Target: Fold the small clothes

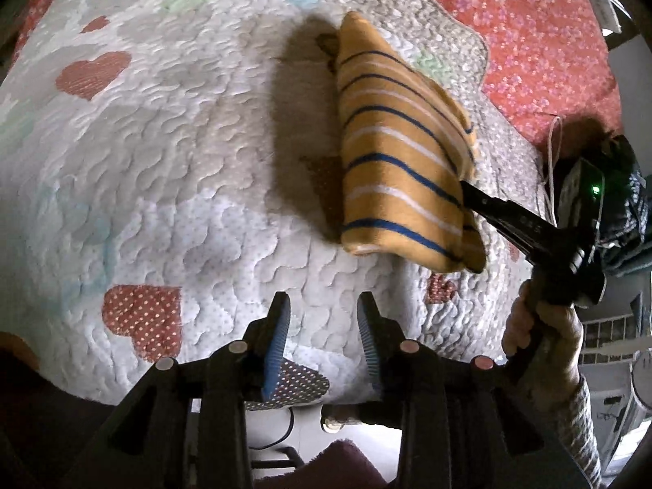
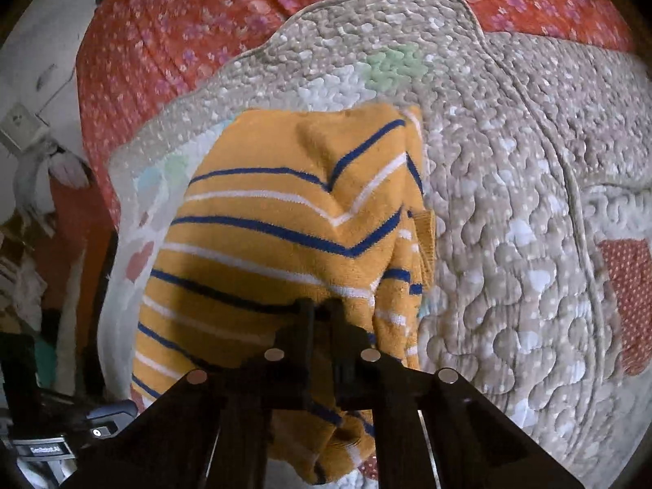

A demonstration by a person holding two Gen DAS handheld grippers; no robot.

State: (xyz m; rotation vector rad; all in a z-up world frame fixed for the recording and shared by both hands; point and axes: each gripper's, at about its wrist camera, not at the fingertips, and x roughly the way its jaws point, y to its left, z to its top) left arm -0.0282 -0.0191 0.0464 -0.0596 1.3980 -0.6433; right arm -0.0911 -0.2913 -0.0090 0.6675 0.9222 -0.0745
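A small mustard-yellow garment (image 1: 399, 150) with blue and white stripes hangs folded over, lifted off the quilted heart-pattern mat (image 1: 163, 187). My right gripper (image 1: 468, 189) is shut on its right edge and holds it up; in the right wrist view the garment (image 2: 277, 220) drapes over the closed gripper (image 2: 322, 305). My left gripper (image 1: 324, 305) is open and empty, low over the near part of the mat, short of the garment. Its blue ribbed pads (image 1: 279, 338) stand apart.
The mat lies on a red floral bedspread (image 1: 538, 28). A person's hand (image 1: 542, 326) holds the right gripper handle at the right edge. Dark clutter and a cable (image 1: 550, 150) lie by the bed's right side. A wall socket (image 2: 18, 126) shows far left.
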